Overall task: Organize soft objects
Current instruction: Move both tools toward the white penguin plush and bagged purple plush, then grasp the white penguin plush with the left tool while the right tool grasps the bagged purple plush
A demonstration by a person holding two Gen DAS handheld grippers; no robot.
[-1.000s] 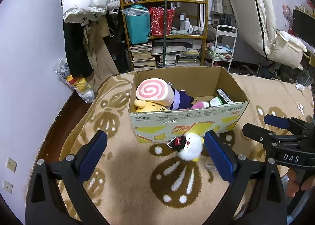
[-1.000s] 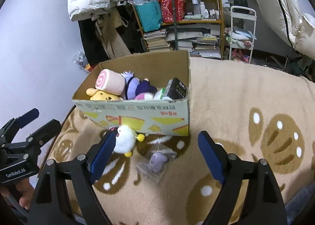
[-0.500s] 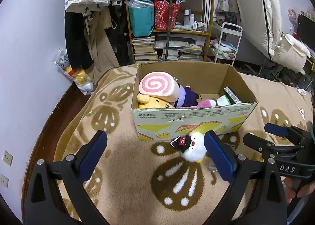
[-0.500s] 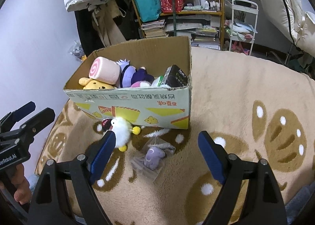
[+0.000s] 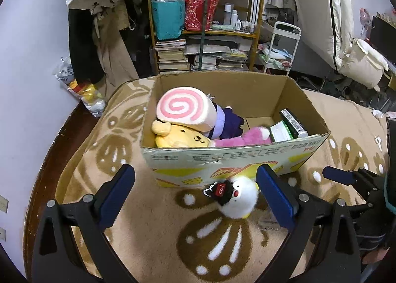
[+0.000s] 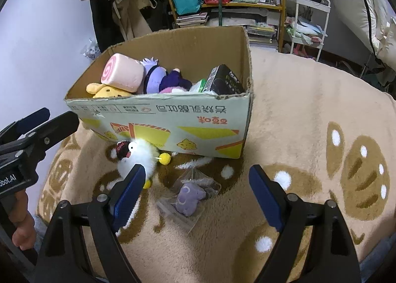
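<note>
A cardboard box (image 5: pixel 230 159) (image 6: pixel 173 122) stands on a beige blanket and holds a pink swirl roll plush (image 5: pixel 185 107) (image 6: pixel 122 74), a yellow plush (image 5: pixel 183 138), a purple doll (image 6: pixel 158 78) and a pink plush (image 5: pixel 240 138). A white fluffy chick with a black cap (image 5: pixel 237 196) (image 6: pixel 137 155) lies in front of the box. A small purple plush in a clear bag (image 6: pixel 189 197) lies beside it. My left gripper (image 5: pixel 195 196) is open above the blanket, the chick near its right finger. My right gripper (image 6: pixel 195 193) is open, the bagged plush between its fingers.
Dark and green packets (image 5: pixel 290 124) (image 6: pixel 224 81) sit in the box's right end. Behind stand a cluttered shelf (image 5: pixel 205 17), hung coats (image 5: pixel 99 22), a white cart (image 5: pixel 279 47) and a leaning mattress (image 5: pixel 321 10). The bed edge drops at left (image 5: pixel 61 139).
Both grippers have moved forward and lower toward the box; the chick and bagged plush look larger and nearer. Both stay open. The objects have not moved.
</note>
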